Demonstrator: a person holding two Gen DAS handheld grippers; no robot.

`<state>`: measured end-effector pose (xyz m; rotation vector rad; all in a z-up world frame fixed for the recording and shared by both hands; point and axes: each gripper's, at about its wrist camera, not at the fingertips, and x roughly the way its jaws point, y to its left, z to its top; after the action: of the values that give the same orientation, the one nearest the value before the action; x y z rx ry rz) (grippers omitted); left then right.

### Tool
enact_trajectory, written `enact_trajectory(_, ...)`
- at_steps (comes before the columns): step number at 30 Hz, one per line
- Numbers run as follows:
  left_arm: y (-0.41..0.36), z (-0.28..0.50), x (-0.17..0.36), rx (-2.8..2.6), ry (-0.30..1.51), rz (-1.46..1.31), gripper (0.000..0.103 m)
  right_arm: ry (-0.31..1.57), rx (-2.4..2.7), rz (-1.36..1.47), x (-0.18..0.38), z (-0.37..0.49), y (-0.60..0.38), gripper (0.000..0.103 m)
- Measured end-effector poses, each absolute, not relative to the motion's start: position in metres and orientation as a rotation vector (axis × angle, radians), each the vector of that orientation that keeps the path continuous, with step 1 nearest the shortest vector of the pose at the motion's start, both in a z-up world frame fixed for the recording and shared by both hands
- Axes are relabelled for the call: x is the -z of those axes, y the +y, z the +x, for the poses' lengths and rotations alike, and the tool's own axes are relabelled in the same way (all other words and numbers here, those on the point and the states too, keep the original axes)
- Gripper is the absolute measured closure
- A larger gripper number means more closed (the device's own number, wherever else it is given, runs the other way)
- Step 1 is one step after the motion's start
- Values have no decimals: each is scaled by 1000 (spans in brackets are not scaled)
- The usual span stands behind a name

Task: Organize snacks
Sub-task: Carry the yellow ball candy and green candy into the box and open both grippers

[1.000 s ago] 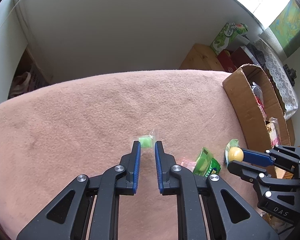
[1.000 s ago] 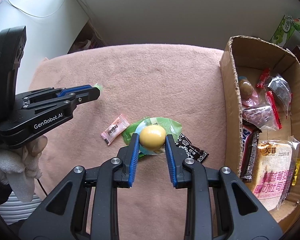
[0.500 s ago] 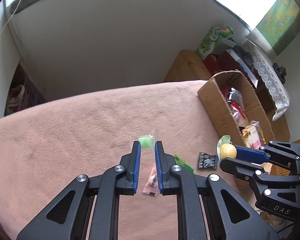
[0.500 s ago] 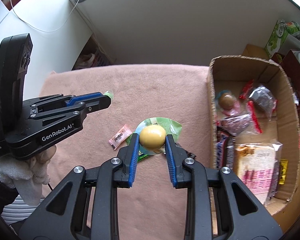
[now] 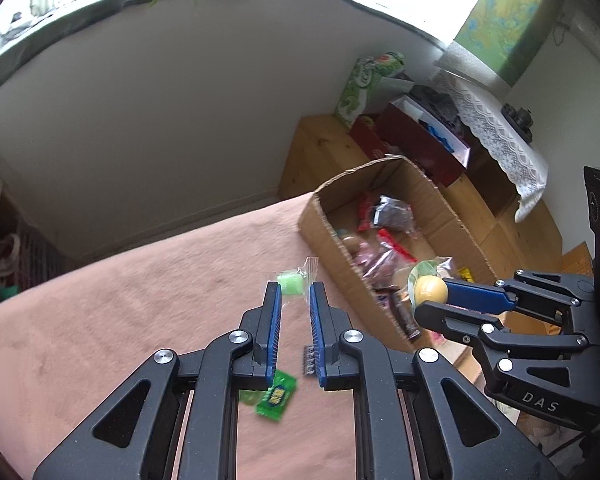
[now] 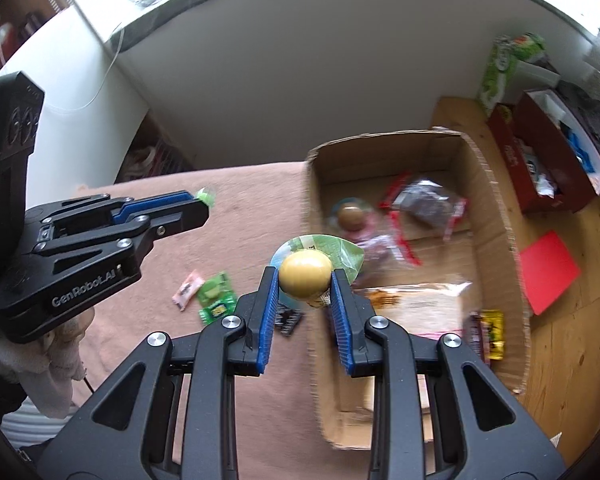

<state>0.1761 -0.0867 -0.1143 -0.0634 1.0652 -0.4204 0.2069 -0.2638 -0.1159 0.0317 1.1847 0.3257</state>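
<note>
Right gripper (image 6: 305,280) jaws clamp ball snack (image 6: 305,276) at box (image 6: 496,216) rim; left gripper (image 5: 294,294) pinches green candy (image 5: 290,283). Clear wall, then release low.

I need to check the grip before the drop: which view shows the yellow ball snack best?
The right wrist view: the yellow ball snack sits large and centred, pinched between the right gripper jaws, green wrapper behind. The left wrist view shows it small, from the side, over the cardboard box.
</note>
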Motion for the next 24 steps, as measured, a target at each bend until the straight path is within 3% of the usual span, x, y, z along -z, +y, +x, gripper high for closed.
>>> enact_trajectory(24, -185, 208, 122, 524, 1097, 8, 90, 1191, -130, 165, 137, 224, -380, 76)
